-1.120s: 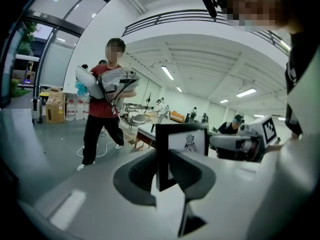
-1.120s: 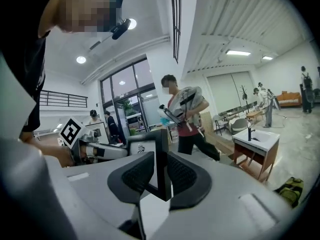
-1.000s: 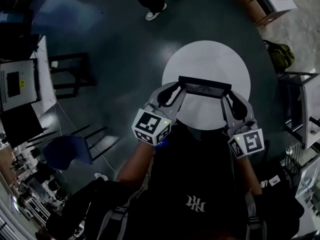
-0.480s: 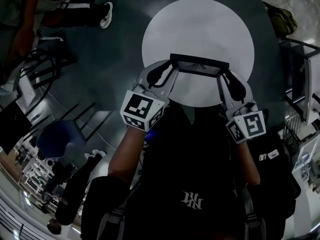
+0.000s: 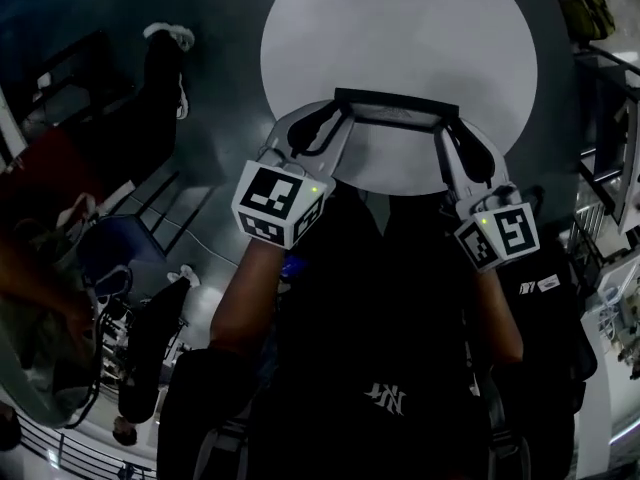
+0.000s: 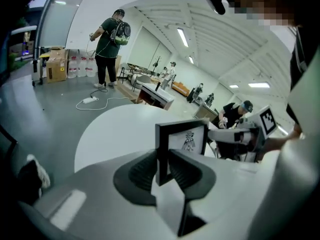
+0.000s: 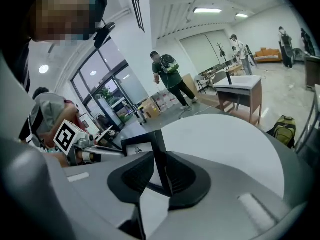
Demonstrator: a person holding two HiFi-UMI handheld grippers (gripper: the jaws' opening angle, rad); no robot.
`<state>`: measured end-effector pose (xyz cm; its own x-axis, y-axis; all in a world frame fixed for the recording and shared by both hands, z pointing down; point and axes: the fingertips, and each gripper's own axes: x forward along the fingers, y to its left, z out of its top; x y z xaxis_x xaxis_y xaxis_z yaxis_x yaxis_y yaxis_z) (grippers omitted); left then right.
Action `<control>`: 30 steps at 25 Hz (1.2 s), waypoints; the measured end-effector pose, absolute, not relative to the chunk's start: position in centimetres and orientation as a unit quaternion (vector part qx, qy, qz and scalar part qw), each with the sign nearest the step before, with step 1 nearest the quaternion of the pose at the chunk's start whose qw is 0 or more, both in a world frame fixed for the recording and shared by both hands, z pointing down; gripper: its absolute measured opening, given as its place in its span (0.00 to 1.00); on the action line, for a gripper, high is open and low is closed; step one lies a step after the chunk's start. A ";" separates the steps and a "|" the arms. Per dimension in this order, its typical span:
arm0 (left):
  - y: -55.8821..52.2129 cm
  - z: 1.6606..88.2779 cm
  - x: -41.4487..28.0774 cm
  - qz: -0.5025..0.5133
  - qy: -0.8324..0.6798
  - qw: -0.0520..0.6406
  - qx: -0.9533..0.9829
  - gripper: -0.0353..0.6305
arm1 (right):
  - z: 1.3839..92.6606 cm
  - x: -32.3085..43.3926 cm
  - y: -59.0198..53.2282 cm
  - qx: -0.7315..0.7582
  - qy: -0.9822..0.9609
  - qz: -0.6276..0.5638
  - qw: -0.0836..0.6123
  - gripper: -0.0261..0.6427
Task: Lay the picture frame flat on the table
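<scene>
1. Gripping the frame (image 5: 395, 108) by its left side bar: my left gripper (image 6: 162, 159), pads pressed on the bar's front and back.
2. Right gripper (image 7: 159, 171): closed on the frame's right side bar in the same way.
3. Frame: black, rectangular, with a small drawing on a white sheet inside. It is held between both grippers, standing on edge, over the near part of the desk (image 5: 400, 28). I cannot tell whether its lower edge touches the top.
4. Desk: round, white, on a dark floor.
5. Marker cube (image 5: 280, 203): one on each gripper, each with a small green light lit.
6. Surroundings: a person with a backpack (image 6: 111, 34) stands well beyond the desk. A blue chair (image 5: 115, 263) is at my left.
</scene>
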<state>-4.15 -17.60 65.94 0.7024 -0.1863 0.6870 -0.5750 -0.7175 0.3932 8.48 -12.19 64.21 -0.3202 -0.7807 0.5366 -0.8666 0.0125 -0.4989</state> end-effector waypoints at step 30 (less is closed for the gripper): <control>-16.8 71.9 -4.7 0.333 -0.218 0.292 0.870 0.17 | 72.0 7.5 -10.8 0.581 -0.699 0.407 0.089 0.15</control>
